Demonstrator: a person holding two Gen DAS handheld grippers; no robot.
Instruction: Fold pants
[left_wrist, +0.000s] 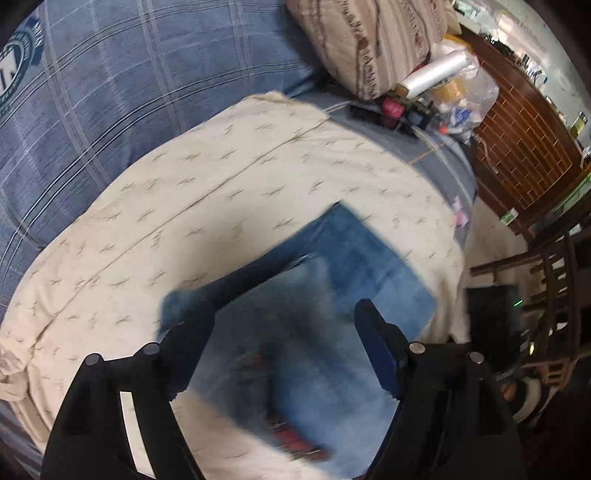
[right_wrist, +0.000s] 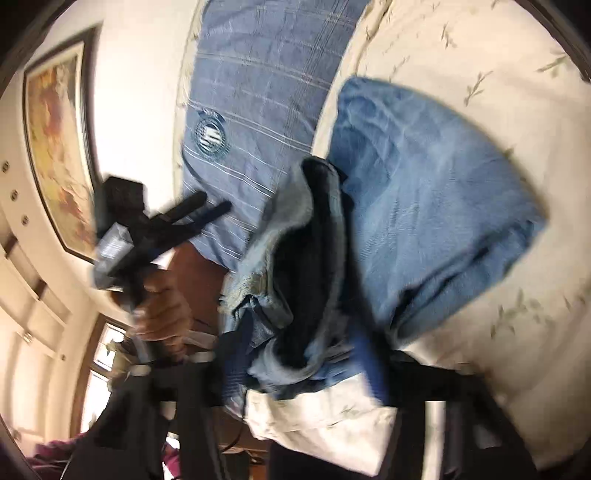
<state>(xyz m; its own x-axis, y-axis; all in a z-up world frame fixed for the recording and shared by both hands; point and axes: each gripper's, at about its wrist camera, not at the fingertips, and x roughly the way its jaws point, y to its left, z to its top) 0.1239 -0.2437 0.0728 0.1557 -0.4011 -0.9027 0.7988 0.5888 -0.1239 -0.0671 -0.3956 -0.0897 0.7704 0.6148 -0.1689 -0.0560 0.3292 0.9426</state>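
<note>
The left gripper (left_wrist: 284, 317) points steeply down, jaws wide and empty, over folded jeans (left_wrist: 369, 258) on a cream sheet (left_wrist: 221, 184). The right gripper (right_wrist: 314, 362), rolled sideways and blurred, also gapes; denim sits between its fingers, apparently unpinched. A hand (right_wrist: 162, 306) grips the other tool at nine o'clock.

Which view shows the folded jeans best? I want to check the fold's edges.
The left wrist view: the jeans lie on the cream sheet with two straight edges and a corner visible, though blurred. The right wrist view shows only a close, bunched mass of denim.
</note>
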